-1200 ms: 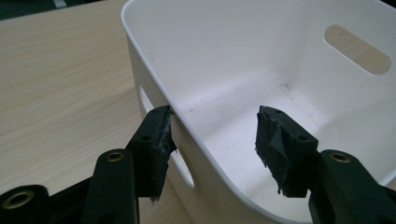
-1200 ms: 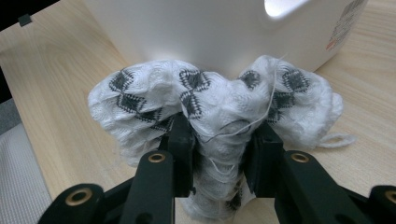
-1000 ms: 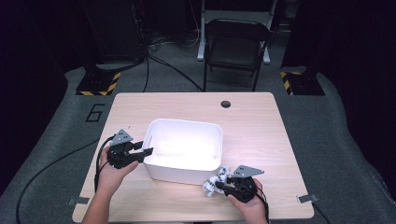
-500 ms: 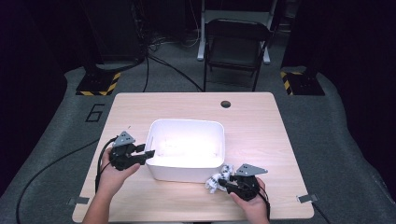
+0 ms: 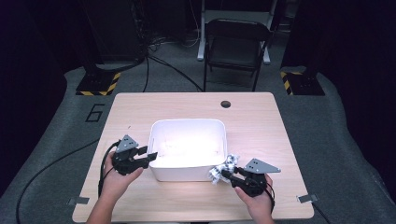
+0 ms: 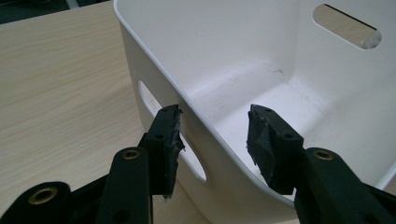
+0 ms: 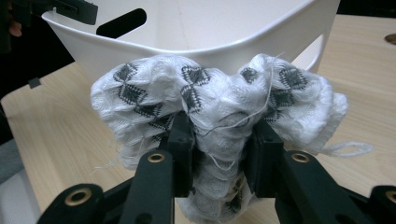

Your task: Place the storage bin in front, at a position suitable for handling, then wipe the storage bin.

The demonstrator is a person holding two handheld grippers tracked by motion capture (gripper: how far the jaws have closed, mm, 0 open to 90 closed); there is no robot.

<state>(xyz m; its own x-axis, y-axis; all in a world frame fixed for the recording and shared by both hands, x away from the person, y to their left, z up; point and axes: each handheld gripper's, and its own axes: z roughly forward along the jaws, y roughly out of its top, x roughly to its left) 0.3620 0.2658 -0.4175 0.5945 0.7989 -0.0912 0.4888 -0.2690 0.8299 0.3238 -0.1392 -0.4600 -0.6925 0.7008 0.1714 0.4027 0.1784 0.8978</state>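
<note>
At the near right corner of the bin: your right tongs (image 5: pixel 227 173) are clamped on a bunched white cloth with dark diamond marks (image 7: pixel 210 100), held just off the table (image 5: pixel 280 130) beside the white bin (image 5: pixel 187 125).
Left side: your left tongs (image 6: pixel 212 135) straddle the bin's left rim, one pad outside by the handle slot and one inside; the pads stand apart from the wall, so they look part open, not gripping.
Step in hand: carrying the cloth toward the bin, with the bin about to be steadied.
Next move: lift the cloth above the near wall, bring it over the bare floor of the bin, then let go.
Watch: a loose thread (image 7: pixel 348 149) trails right; it may catch on the rim, though the high view is too small to tell.
</note>
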